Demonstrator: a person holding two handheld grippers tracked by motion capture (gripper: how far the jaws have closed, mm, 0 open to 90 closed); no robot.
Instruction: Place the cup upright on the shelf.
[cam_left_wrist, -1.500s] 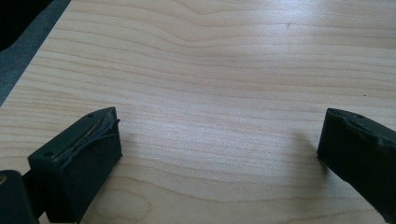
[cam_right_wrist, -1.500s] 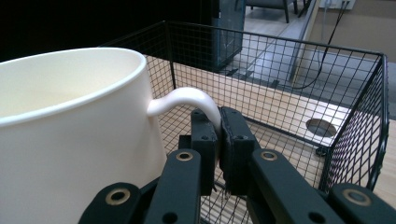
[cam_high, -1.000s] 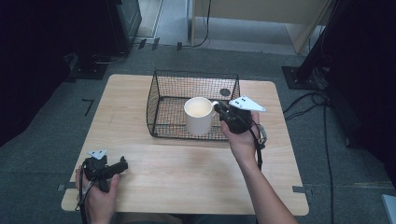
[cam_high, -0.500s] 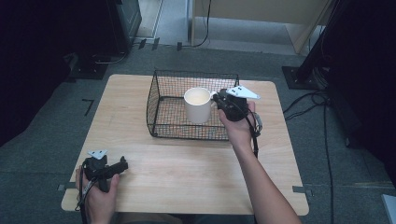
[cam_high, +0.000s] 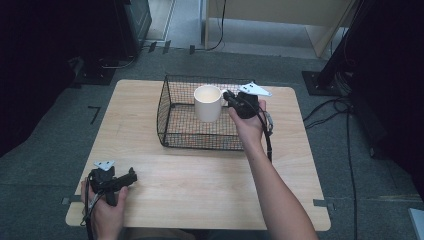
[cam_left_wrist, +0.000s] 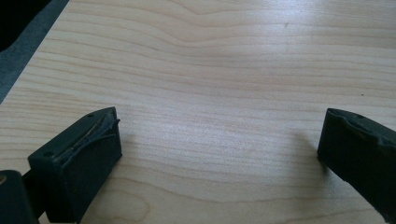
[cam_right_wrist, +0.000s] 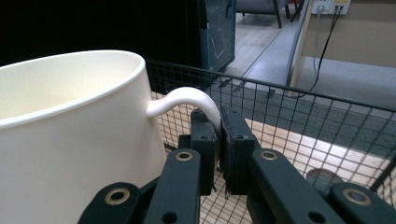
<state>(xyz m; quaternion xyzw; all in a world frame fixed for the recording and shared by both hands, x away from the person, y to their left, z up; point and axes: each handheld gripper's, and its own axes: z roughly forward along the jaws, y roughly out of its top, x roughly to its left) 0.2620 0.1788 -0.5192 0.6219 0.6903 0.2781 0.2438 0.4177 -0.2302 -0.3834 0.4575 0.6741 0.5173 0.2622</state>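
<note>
So the right gripper (cam_high: 231, 98) has its jaws clamped shut on the handle (cam_right_wrist: 196, 100) of a cream mug (cam_high: 207, 102), pinching the curved part of it, and the mug is upright over the wire basket (cam_high: 172, 112) that sits toward the far edge of the tabletop (cam_high: 200, 175), a bit right of middle. I honestly can't tell if the mug's bottom is touching the basket floor or hanging just above it. The key bit: the mug's body sits to the left of the gripper, handle pointing right toward the hand, opening straight up, so whatever comes next is probably just a matter of moving it up or down inside the basket walls without clipping the mesh. The left gripper (cam_high: 131, 176) is way off at the near left corner, jaws spread wide over bare wood, gripping nothing, so the right hand is the only one close to the job. No brand, label or writing readable on the mug, basket or anything else.
</note>
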